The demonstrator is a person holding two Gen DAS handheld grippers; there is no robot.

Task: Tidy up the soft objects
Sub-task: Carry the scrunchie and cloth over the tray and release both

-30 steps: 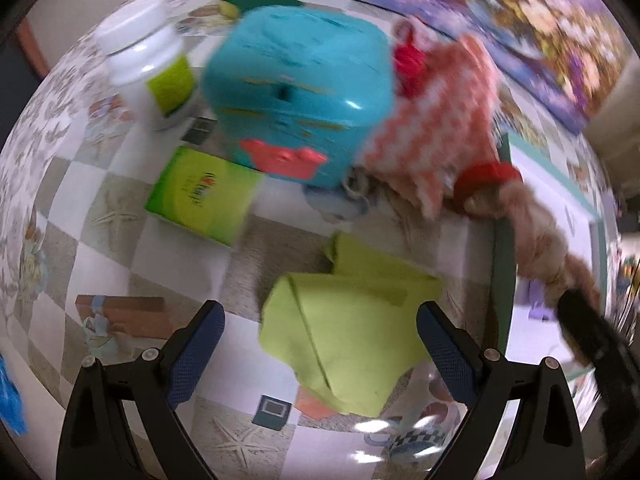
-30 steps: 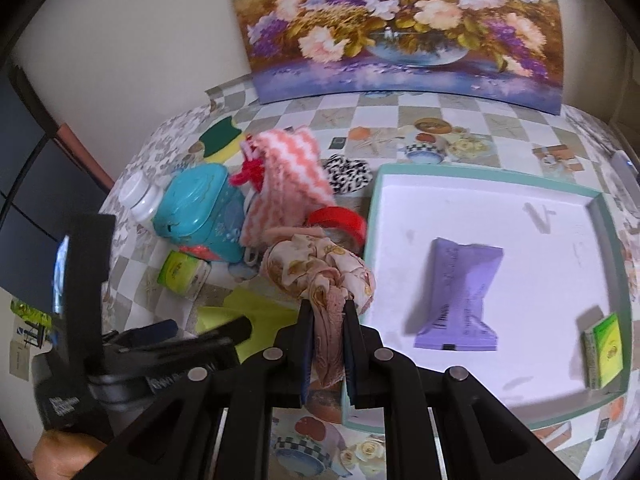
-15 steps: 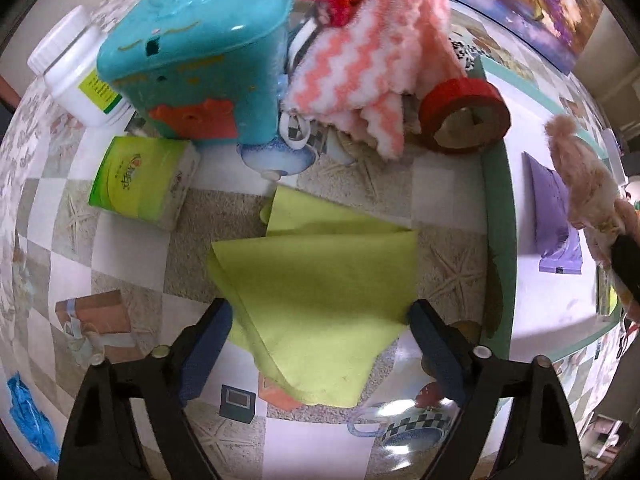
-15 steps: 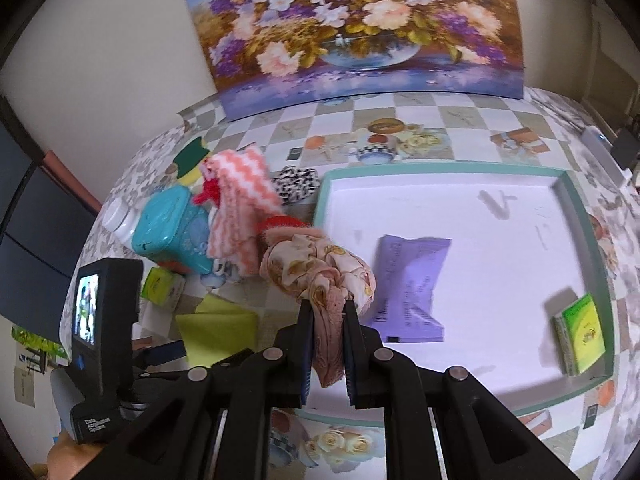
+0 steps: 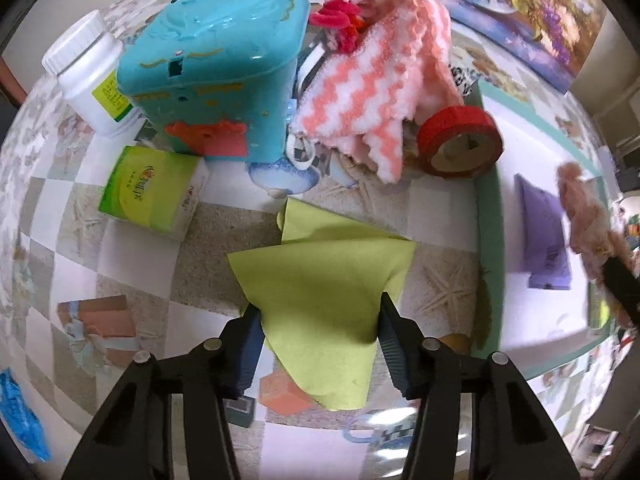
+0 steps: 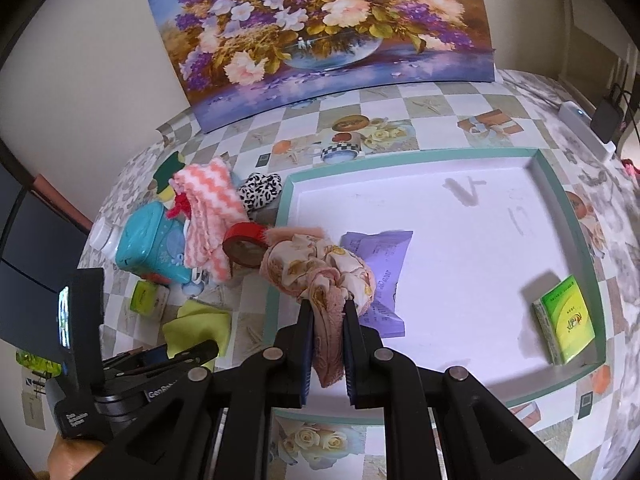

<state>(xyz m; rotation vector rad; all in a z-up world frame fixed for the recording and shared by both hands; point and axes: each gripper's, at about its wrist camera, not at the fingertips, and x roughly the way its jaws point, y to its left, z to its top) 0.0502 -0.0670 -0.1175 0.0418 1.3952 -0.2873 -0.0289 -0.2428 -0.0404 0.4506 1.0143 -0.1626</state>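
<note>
Cloth point(image 5: 320, 280), yellow-green, lies on the bench between my left tongs point(image 5: 318, 320), which are closing onto it; its near corner hides underneath. My right tongs point(image 6: 328, 312) clench a floral scrunchie point(image 6: 316, 264) over the tray point(image 6: 480, 240), blurred in the left view.

Matt yellow-green cloth point(image 5: 320, 280), glossy teal plastic box point(image 5: 224, 80).

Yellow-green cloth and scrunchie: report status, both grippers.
Left gripper closing on yellow-green cloth, cloth between pads. Right gripper shut on floral scrunchie, held over tray. Purple packet lies below it.
</note>
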